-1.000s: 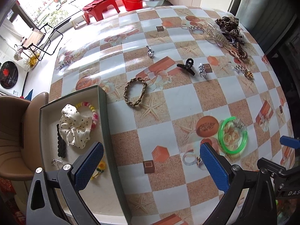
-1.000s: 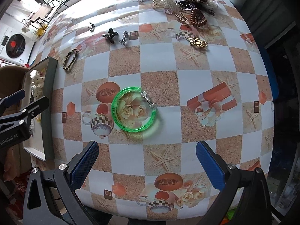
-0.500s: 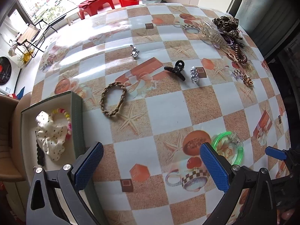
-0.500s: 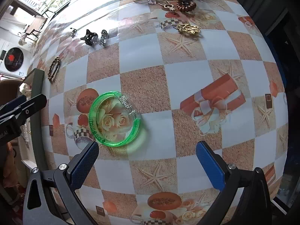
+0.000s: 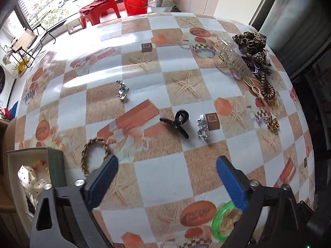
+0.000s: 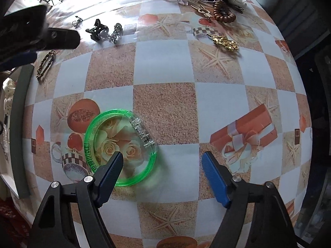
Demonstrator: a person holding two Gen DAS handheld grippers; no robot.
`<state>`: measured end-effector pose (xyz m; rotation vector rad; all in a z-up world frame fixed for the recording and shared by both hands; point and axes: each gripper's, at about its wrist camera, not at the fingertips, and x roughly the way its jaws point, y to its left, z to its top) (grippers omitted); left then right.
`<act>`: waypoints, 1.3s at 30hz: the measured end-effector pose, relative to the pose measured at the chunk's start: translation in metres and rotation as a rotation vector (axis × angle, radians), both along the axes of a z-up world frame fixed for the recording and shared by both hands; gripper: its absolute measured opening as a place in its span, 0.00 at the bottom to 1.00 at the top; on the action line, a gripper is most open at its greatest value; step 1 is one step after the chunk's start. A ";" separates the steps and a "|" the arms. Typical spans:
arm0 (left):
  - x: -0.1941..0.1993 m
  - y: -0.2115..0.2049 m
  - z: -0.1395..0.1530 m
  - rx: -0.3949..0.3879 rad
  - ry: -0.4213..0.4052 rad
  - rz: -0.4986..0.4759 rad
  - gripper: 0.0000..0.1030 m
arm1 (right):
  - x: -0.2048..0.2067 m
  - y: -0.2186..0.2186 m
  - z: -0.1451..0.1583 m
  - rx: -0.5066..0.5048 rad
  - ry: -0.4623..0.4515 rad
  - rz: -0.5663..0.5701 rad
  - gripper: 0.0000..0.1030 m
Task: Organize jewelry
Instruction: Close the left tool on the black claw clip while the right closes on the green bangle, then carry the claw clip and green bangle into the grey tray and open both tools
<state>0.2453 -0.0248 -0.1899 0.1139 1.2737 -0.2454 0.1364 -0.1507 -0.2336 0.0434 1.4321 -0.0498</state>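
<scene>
From the left wrist, the left hand-held gripper [image 5: 165, 177] hangs over the table [image 5: 157, 171] with its chequered starfish-print oilcloth; its blue-padded jaws have just been closing a little, yet they stand wide apart and released, nothing between them. Just beyond its left pad lies a braided tan rope bracelet [image 5: 94, 155], likely its target, since it is the loose piece nearest the green-walled, white-lined cardboard box [image 5: 54, 165] at the table's left edge, where a white polka-dot fabric scrunchie [image 5: 31, 177] already sits. Further off lie a black plastic claw clip [image 5: 178, 123] and a silver metal charm [image 5: 202, 129].

From the right wrist, the right hand-held gripper [image 6: 162, 159] points down at a translucent green plastic bangle [image 6: 119, 146] lying flat on the table. Its jaws have just been narrowing; the left pad sits over the ring's opening and the right outside, so the bangle's right-hand rim lies between them, apparently ungripped. Green lettering runs along the bangle's band, too small to read. No other writing is legible.
</scene>
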 end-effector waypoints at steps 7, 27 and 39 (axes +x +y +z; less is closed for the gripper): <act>0.025 -0.011 -0.019 0.036 0.008 -0.004 0.81 | -0.005 0.002 -0.001 -0.020 -0.021 0.008 0.73; 0.029 -0.027 -0.025 0.030 -0.006 -0.044 0.09 | 0.001 -0.001 0.012 0.026 -0.042 0.015 0.11; -0.002 -0.011 0.014 -0.028 -0.028 -0.077 0.09 | -0.011 -0.029 0.033 0.118 -0.040 -0.082 0.11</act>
